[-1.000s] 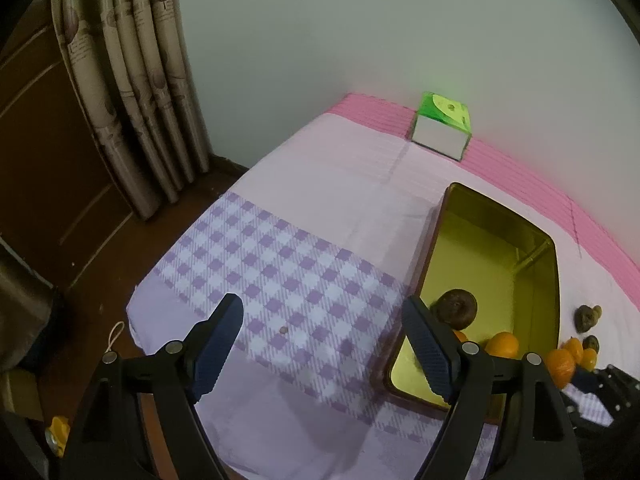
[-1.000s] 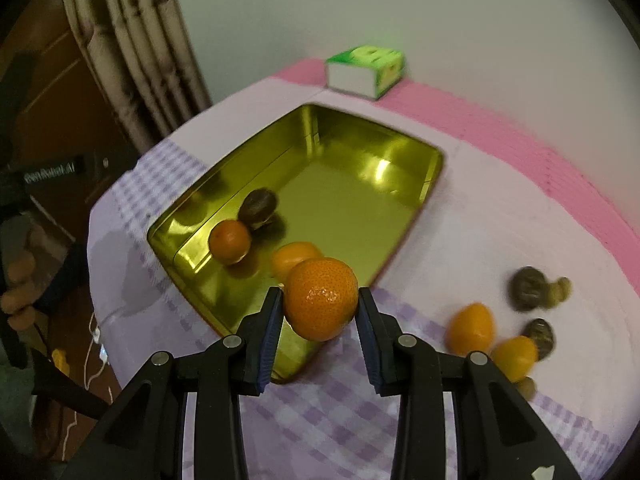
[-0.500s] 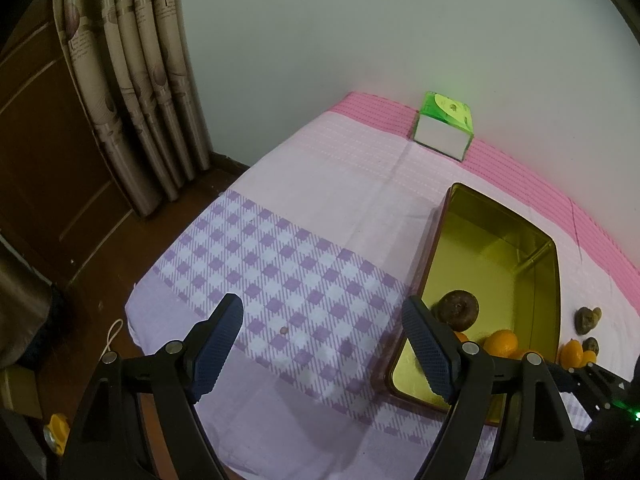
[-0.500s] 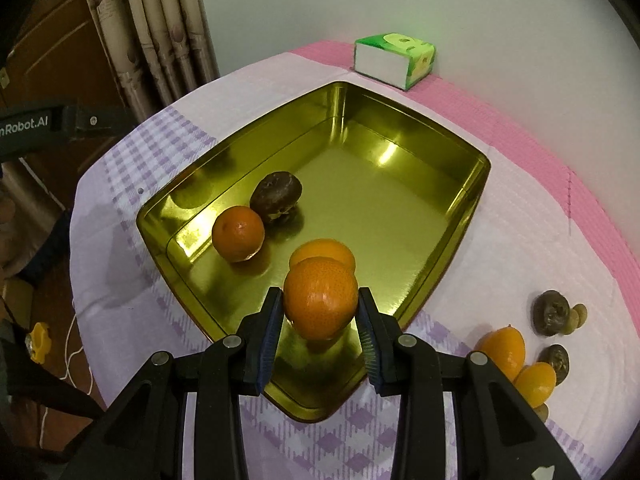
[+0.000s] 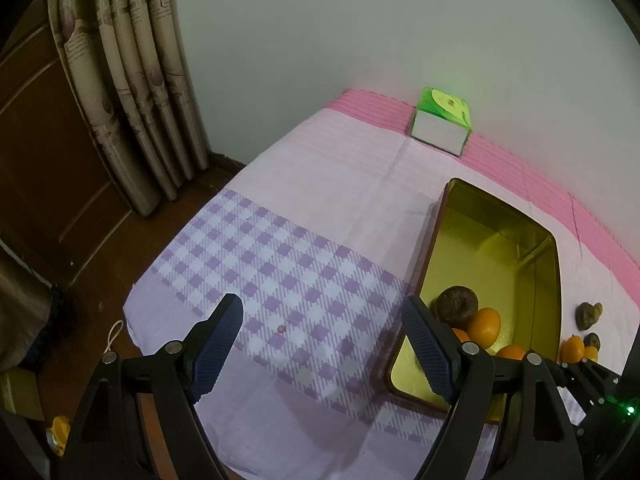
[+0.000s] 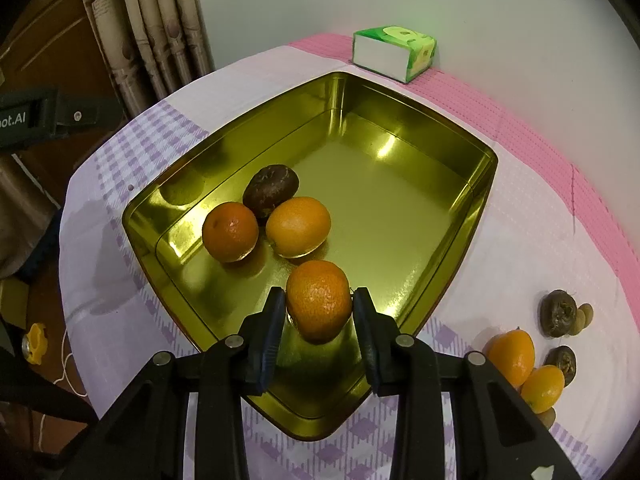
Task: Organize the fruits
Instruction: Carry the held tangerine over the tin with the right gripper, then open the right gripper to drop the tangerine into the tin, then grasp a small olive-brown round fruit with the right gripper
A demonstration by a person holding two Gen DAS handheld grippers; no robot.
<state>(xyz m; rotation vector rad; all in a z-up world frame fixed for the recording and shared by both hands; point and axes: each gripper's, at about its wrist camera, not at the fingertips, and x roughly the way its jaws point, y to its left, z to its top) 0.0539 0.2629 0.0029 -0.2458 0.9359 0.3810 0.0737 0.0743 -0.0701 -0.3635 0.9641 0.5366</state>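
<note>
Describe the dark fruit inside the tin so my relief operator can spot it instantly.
Find the gold tin on the checked cloth. Near its left wall sit three fruits; the dark brown fruit is the farthest back, touching two oranges. It alone is dull brown and wrinkled, not orange.

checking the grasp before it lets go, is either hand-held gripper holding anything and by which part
The right hand-held gripper pinches an orange across its two opposite sides, over the gold tin. The left hand-held gripper is open and holds nothing.

3 fruits [image 6: 268, 216] in tin [image 6: 448, 148] — box [image 6: 394, 58] behind it
</note>
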